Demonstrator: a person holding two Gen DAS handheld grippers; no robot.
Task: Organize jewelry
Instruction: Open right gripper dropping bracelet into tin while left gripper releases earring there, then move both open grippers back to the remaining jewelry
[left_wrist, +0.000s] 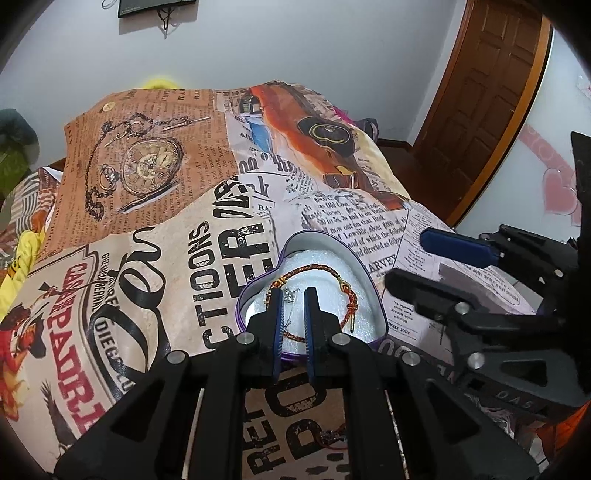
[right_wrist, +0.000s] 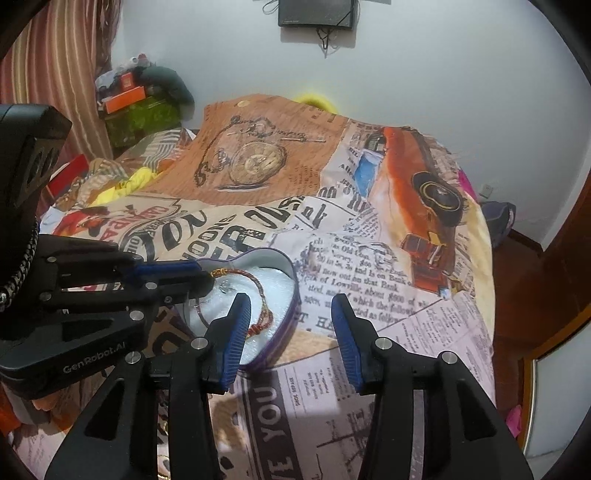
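Left wrist view: the left gripper (left_wrist: 295, 295), fingers nearly closed and apparently pinching a thin chain with a small silver charm (left_wrist: 287, 295), hangs over a heart-shaped tin (left_wrist: 373, 291) holding a braided red bracelet (left_wrist: 314, 271). Right wrist view: the right gripper (right_wrist: 291, 304), fingers parted and empty, sits beside the tin (right_wrist: 288, 328) on a newspaper-print cloth (right_wrist: 369, 266).

The heart-shaped tin (left_wrist: 373, 302) has a purple rim and white foam lining. Inside it lies a bracelet (left_wrist: 314, 271) braided in red and gold. Under the tin, the cloth (left_wrist: 177, 236) carries newspaper print in cream, tan and black, with a pocket-watch picture and an orange car beyond the tin.
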